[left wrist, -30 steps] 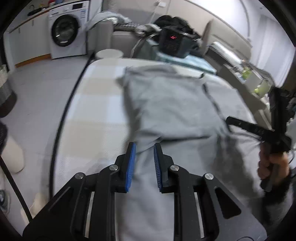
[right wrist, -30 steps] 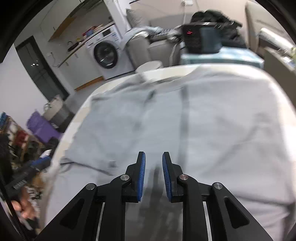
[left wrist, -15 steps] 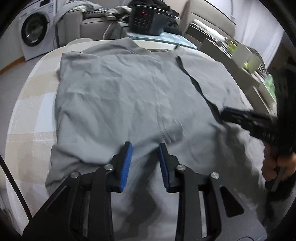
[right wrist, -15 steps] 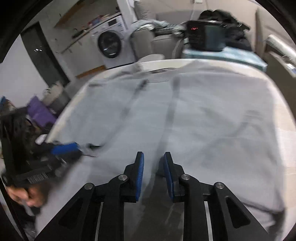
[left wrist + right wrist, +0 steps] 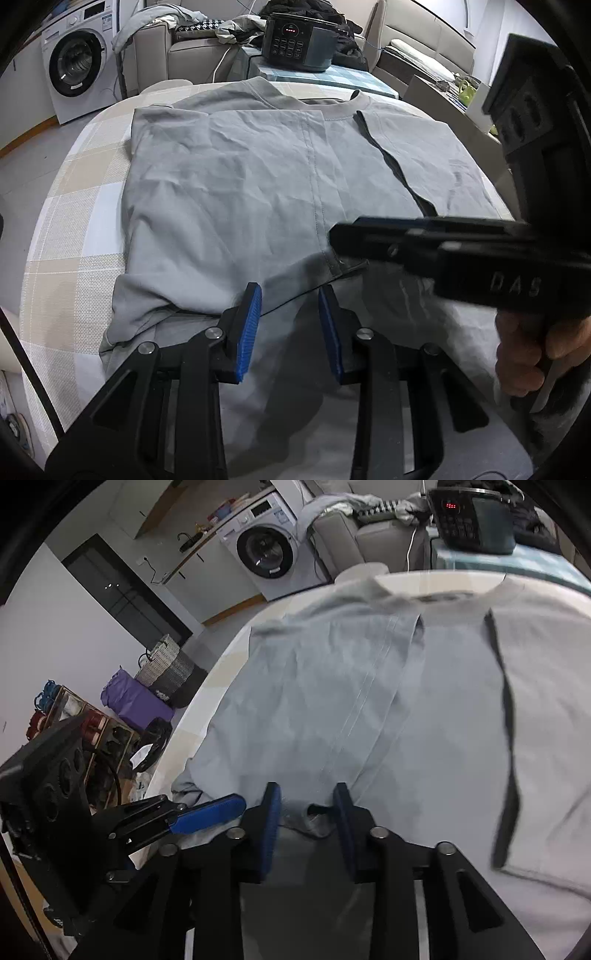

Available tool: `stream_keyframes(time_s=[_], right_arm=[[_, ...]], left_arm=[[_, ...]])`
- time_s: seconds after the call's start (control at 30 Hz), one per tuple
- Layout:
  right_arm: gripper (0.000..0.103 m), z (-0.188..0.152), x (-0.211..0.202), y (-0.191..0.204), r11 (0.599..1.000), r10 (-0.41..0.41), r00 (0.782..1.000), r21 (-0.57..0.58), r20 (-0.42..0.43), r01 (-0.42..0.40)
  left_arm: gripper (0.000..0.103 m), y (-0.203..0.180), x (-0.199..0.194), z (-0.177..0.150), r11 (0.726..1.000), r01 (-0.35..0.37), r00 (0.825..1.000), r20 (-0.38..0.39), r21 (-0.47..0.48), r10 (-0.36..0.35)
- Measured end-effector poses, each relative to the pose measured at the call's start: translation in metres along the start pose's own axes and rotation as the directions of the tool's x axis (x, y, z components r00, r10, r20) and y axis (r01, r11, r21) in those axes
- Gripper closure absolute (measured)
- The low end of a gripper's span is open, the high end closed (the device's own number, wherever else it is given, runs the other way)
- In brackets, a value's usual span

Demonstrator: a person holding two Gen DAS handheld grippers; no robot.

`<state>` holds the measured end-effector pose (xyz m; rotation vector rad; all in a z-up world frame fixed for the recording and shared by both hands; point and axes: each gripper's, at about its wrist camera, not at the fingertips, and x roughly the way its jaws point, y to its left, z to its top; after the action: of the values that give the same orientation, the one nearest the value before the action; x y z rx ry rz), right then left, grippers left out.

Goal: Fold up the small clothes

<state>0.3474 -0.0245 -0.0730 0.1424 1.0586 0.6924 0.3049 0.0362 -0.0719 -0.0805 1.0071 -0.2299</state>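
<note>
Left wrist view: left claw (image 5: 290, 325) parted narrowly, nothing pinched, hovering over the near hem of one grey shirt (image 5: 258, 177) spread on a checked table (image 5: 66, 229). Just right of it, right claw (image 5: 369, 236) reaching in sideways, carried by a hand (image 5: 532, 354). Ahead of both, side panels already folded inward, neckline at the far end.

Right wrist view: right claw (image 5: 306, 819) opening, jaws straddling a bunched bit of hem without pressing it. Left claw (image 5: 207, 814) just to its left, tip beside the same edge.

Likely risk: closing on only the top layer, dragging the folded panel open; or the two claws, set so near each other, colliding.

Count: one shirt, two claws, one hand.
</note>
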Motion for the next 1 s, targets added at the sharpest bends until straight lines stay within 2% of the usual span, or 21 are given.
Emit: stream_keyframes(time_s=[0.03, 0.17, 0.23, 0.3, 0.63, 1.0], right_arm=[[0.064, 0.0, 0.003, -0.001, 1.0, 0.0, 1.0, 0.001, -0.003, 0.0], [0.064, 0.001, 0.01, -0.001, 1.0, -0.011, 1.0, -0.009, 0.002, 0.011], [0.08, -0.002, 0.011, 0.003, 0.999, -0.035, 0.999, -0.028, 0.01, 0.035], [0.083, -0.004, 0.015, 0.006, 0.998, -0.05, 0.999, -0.045, 0.002, 0.05], [0.085, -0.014, 0.018, 0.019, 0.984, -0.121, 0.992, -0.129, 0.022, 0.123], [0.085, -0.017, 0.016, 0.021, 0.974, -0.159, 0.987, -0.162, 0.023, 0.16]], left_arm=[[0.074, 0.0, 0.0, 0.0, 1.0, -0.001, 1.0, 0.0, 0.001, 0.001], [0.074, -0.001, -0.002, -0.002, 1.0, -0.01, 1.0, 0.003, 0.012, 0.01], [0.074, 0.0, -0.005, -0.004, 1.0, -0.008, 1.0, 0.004, 0.009, 0.008], [0.074, 0.002, -0.01, -0.006, 1.0, 0.0, 1.0, 0.004, 0.002, 0.0], [0.074, 0.013, -0.035, -0.007, 0.999, -0.006, 0.998, 0.057, -0.032, 0.008], [0.074, 0.016, -0.018, 0.009, 0.998, -0.013, 0.998, 0.06, -0.062, 0.016]])
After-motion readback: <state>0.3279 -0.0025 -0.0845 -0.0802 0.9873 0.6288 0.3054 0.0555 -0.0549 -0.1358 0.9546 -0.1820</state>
